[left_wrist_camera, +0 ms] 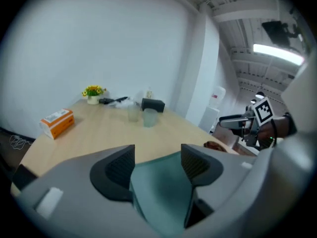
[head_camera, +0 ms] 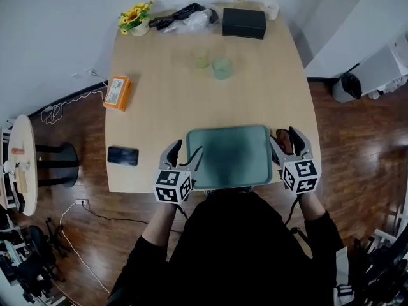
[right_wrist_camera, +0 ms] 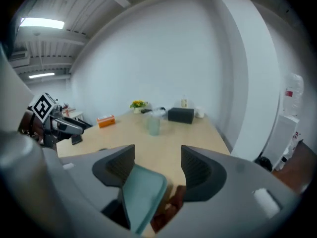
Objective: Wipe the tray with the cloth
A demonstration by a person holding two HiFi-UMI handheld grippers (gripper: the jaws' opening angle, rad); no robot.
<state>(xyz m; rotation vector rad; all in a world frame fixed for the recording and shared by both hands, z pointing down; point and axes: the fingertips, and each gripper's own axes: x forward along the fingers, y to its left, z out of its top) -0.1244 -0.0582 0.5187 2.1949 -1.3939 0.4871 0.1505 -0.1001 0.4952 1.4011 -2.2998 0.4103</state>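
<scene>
Flanking the tray [head_camera: 229, 155], my left tool [head_camera: 187, 149] and right tool [head_camera: 287, 140] stood jaws apart, gripping nothing; the cloth [right_wrist_camera: 171, 207] lay just right of the tray, seemingly awaiting pickup.

Light wood tabletop [head_camera: 159, 88] w/ rounded corners runs fwd from the left claw [head_camera: 186, 152] and right claw [head_camera: 285, 139], both at its near edge. Dark wood plank floor [head_camera: 83, 234] all round. Plain white wall [head_camera: 57, 24] beyond the far end & out past the left claw. Well left of the left claw: round white side table [head_camera: 27, 129], black stool [head_camera: 67, 164] just beside it, white cables [head_camera: 64, 110] on the floor by the wall. Far right of the right claw: black bin [head_camera: 347, 87] near a white partition [head_camera: 350, 30]. Overhead: ribbed white ceiling [right_wrist_camera: 54, 46] w/ lit strip lights [right_wrist_camera: 42, 23].
</scene>
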